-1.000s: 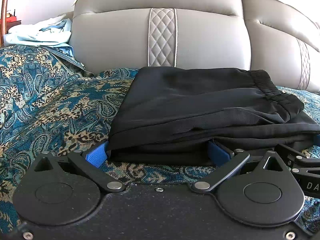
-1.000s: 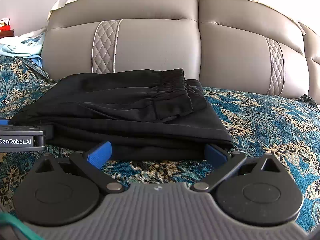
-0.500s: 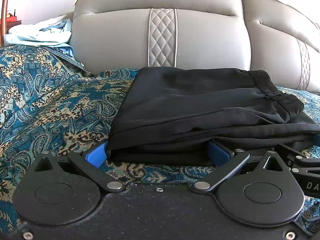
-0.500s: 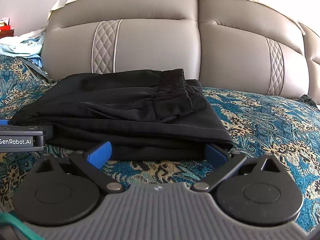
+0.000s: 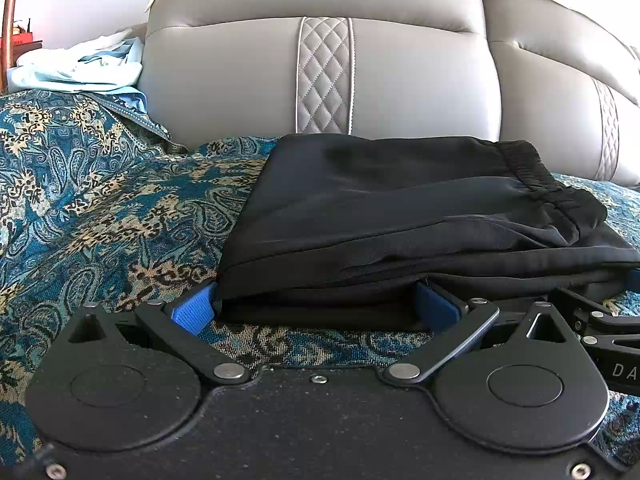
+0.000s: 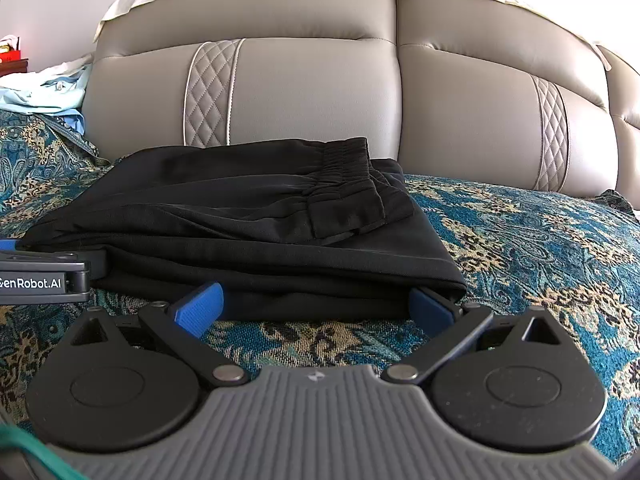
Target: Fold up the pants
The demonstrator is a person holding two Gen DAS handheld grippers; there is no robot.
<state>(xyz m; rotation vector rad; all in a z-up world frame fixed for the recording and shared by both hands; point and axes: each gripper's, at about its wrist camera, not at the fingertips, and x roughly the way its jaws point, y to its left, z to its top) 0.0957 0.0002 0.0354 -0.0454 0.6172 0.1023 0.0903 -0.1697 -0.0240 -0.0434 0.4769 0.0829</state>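
Black pants (image 5: pixel 400 216) lie folded in a flat stack on the patterned bedspread, elastic waistband on top at the right; they also show in the right wrist view (image 6: pixel 248 232). My left gripper (image 5: pixel 316 308) is open, its blue fingertips (image 5: pixel 194 312) at the stack's near left edge, the right pad partly tucked under the cloth. My right gripper (image 6: pixel 316 308) is open at the stack's near right edge, its right pad under the corner. Each gripper shows at the edge of the other's view.
A grey padded headboard (image 5: pixel 320 76) rises right behind the pants. A pile of pale blue and white clothes (image 5: pixel 80 68) lies at the far left. The teal and gold bedspread (image 6: pixel 540 248) spreads to the right of the stack.
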